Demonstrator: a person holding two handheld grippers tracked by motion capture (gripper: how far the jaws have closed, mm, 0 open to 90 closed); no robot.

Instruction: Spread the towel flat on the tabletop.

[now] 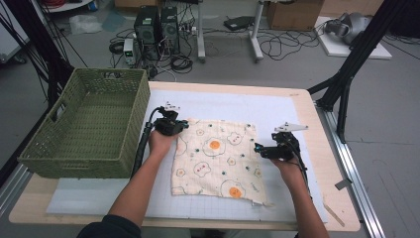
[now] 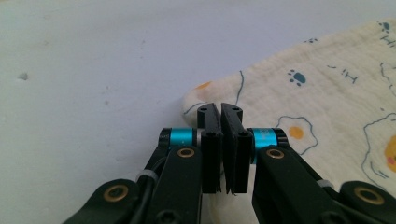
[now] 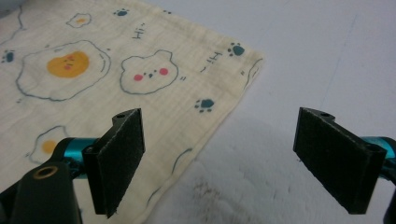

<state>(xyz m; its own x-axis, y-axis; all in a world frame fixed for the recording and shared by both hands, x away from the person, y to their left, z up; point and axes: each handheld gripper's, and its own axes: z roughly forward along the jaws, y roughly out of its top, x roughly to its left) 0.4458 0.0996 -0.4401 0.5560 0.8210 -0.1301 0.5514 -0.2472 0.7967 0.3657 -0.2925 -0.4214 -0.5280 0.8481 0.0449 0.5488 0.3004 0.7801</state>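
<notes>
Your left gripper [image 2: 220, 111] has its jaws pressed together at the far left corner of the cloth [image 1: 216, 158]. In the left gripper view the pads meet right over that rounded corner, and the fabric edge appears pinched between them, though the pads hide the exact bite. The rest of the cloth lies flat on the surface [image 1: 267, 106], spreading away to the right of this gripper.

Your right gripper [image 3: 219, 163] stands wide open with nothing between its pads. Its left pad hangs over the cloth's right edge, and its right pad is over bare surface, so the edge runs up between the two. The cloth's far right corner lies just ahead of this gripper, flat and untouched.

In the high view the two grippers sit at opposite sides of the cloth, the left [image 1: 184, 125] at its far corner and the right [image 1: 258, 148] beside its right edge. The basket [image 1: 89, 124] stands just to the left of your left hand [image 1: 161, 141].
</notes>
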